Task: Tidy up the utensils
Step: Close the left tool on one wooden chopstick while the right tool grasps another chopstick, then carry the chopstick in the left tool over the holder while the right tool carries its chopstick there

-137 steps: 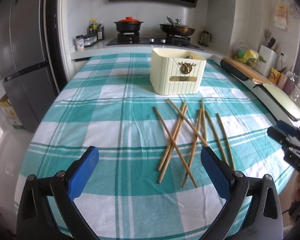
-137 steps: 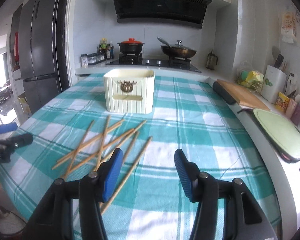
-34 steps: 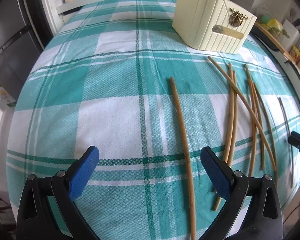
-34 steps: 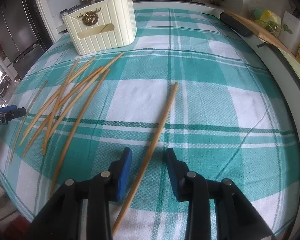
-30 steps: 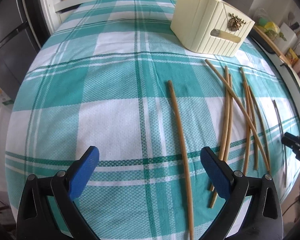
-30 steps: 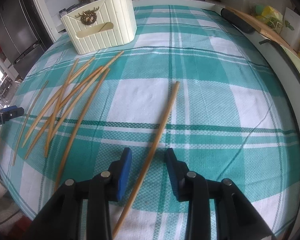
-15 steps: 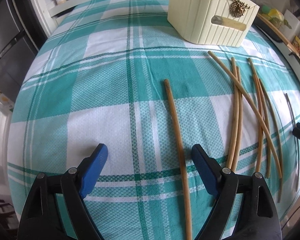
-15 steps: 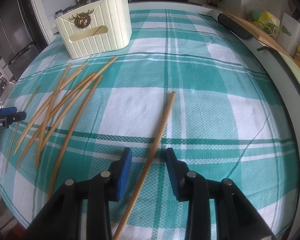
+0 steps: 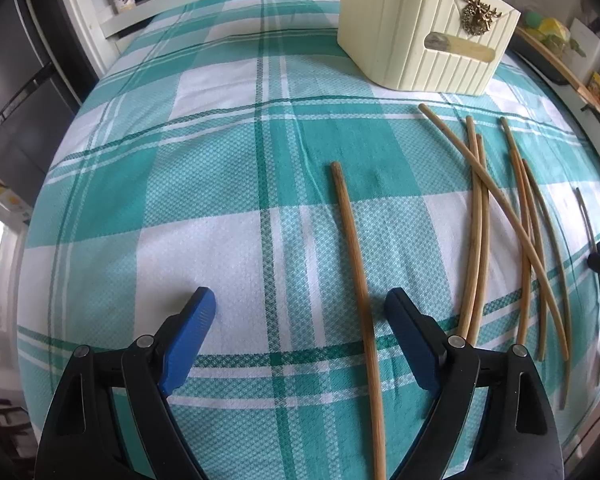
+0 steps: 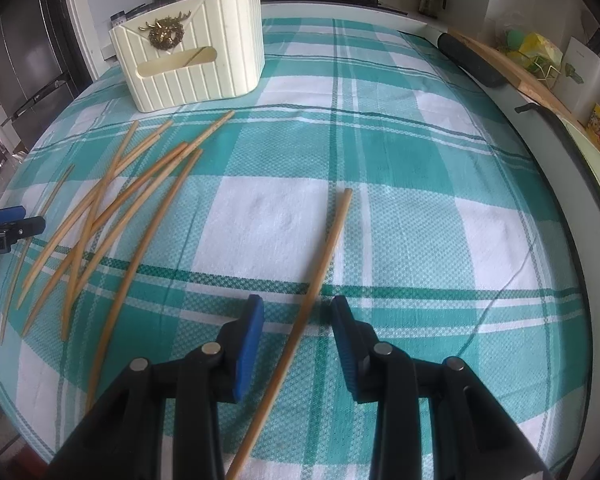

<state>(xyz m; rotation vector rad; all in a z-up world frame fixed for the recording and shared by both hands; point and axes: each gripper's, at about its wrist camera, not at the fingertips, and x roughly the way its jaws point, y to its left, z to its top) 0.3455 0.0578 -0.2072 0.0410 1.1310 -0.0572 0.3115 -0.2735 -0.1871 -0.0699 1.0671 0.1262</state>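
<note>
The left gripper (image 9: 300,316) is open wide, low over the checked cloth on the tabletop (image 9: 204,184). A lone chopstick (image 9: 356,264) lies between its blue pads, but much closer to the right pad. If the gripper shuts now, that pad may push the stick sideways and it could roll or tip up instead of being caught. Just to the right lies the loose pile of chopsticks (image 9: 512,232), some crossing over others. The cream holder box (image 9: 424,40) stands behind them, well apart from the gripper.

The right gripper (image 10: 298,312) is open only a little. Another chopstick (image 10: 320,276) runs at a slant between its pads, not touched yet. Because the stick is slanted, a squeeze may twist it, or the thin round stick may slip out when lifted. It is also long, so it could swing and miss the box's opening.

Half a second ago the left gripper was a bit wider, so it has started to close. About a second ago it was wider still. The right gripper has kept the same small gap, with the stick between its pads all along.
</note>
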